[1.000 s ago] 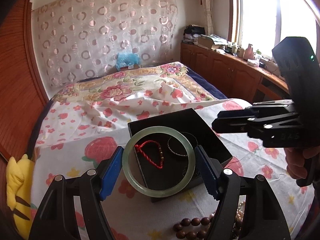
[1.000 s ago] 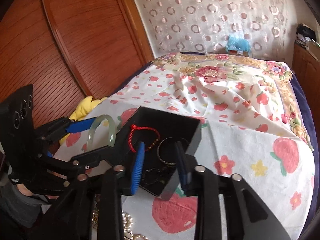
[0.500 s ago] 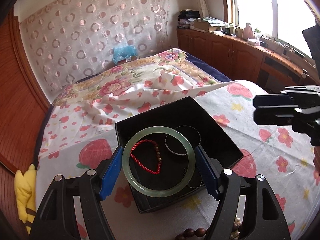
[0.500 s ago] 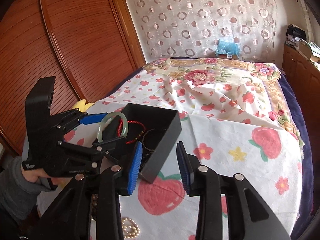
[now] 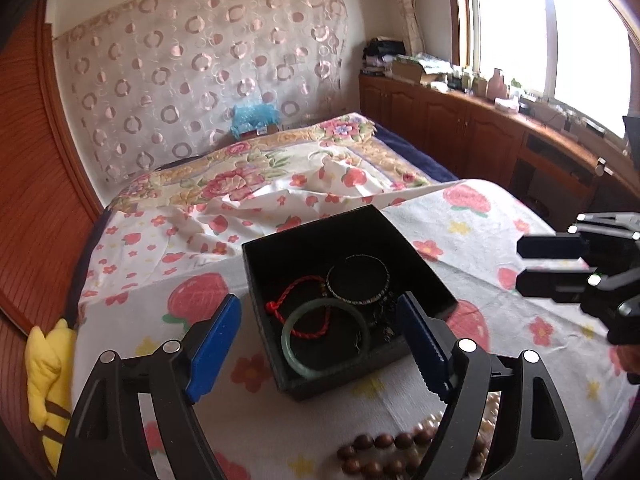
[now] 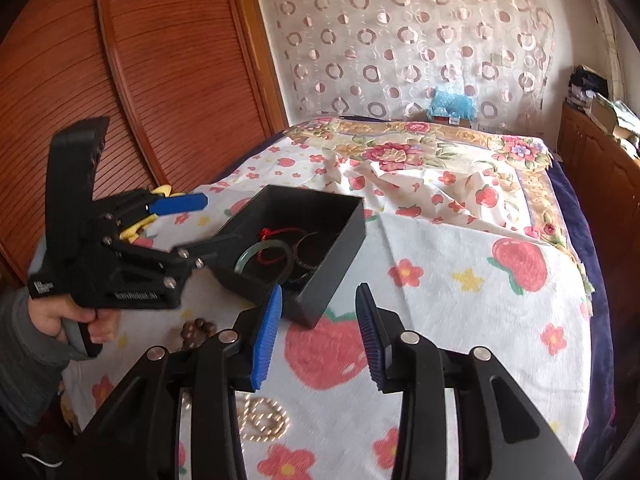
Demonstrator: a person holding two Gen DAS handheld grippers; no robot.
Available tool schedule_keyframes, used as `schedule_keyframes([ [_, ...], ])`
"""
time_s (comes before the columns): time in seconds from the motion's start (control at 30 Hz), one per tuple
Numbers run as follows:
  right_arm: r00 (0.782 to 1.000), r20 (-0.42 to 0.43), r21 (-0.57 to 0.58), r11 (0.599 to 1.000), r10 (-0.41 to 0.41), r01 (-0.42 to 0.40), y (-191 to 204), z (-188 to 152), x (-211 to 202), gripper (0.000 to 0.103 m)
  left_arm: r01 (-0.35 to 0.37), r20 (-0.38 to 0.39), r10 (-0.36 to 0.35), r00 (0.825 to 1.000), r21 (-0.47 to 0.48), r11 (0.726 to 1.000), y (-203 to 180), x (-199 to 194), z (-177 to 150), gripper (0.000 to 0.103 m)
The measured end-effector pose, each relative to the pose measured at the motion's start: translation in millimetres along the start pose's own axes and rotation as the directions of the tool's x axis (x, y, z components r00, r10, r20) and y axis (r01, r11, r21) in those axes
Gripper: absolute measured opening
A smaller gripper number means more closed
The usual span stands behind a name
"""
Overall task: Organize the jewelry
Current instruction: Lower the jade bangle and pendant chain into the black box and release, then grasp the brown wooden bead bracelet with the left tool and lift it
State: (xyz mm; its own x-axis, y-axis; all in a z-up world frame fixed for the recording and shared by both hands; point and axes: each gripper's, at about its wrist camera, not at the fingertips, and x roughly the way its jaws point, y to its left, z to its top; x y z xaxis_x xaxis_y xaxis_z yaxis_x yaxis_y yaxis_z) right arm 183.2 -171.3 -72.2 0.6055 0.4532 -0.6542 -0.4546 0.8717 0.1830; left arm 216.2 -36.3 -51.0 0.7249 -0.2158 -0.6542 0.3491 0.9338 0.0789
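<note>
Two hand-held grippers, both empty. Left hand-held gripper (image 5: 320, 344), lower centre of left wrist view: jaws just widened, stand apart over black box (image 5: 420, 276); green bangle (image 5: 324, 336) lies loose inside box, leaning on near wall, free of pads – judged just dropped in. Red cord bracelet (image 5: 298, 304) and dark bangle (image 5: 358, 284) share box: collecting point on bed (image 6: 460, 280). Right hand-held gripper (image 6: 318, 334), jaws partly open and just opening further, nothing between. Brown bead string (image 5: 380, 448) outside box, lower edge, likely next. Moulded lettering on left tool body, unreadable.
</note>
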Motion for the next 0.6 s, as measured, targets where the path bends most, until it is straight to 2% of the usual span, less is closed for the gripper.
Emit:
schedule_keyframes([
  [0.23, 1.0, -0.006, -0.054, 0.998, -0.017, 0.016, 29, -29, -8, 0.045, 0.013, -0.002, -0.013, 1.0, -0.039, 0.999, 7, -30, -35, 0.077],
  [0.43, 1.0, -0.024, -0.037, 0.999, 0.013, -0.013, 45, -54, -12, 0.046, 0.053, -0.053, -0.059, 0.997, -0.104, 0.993, 16, -30, -57, 0.076],
  [0.5, 0.999, -0.025, -0.034, 0.999, 0.02, -0.021, 49, -59, -14, 0.046, 0.079, -0.08, -0.091, 0.993, -0.14, 0.987, 21, -25, -62, 0.066],
  [0.6, 0.999, -0.022, -0.03, 0.999, 0.027, -0.027, 53, -61, -17, 0.047, 0.114, -0.116, -0.138, 0.984, -0.192, 0.975, 26, -15, -68, 0.059],
])
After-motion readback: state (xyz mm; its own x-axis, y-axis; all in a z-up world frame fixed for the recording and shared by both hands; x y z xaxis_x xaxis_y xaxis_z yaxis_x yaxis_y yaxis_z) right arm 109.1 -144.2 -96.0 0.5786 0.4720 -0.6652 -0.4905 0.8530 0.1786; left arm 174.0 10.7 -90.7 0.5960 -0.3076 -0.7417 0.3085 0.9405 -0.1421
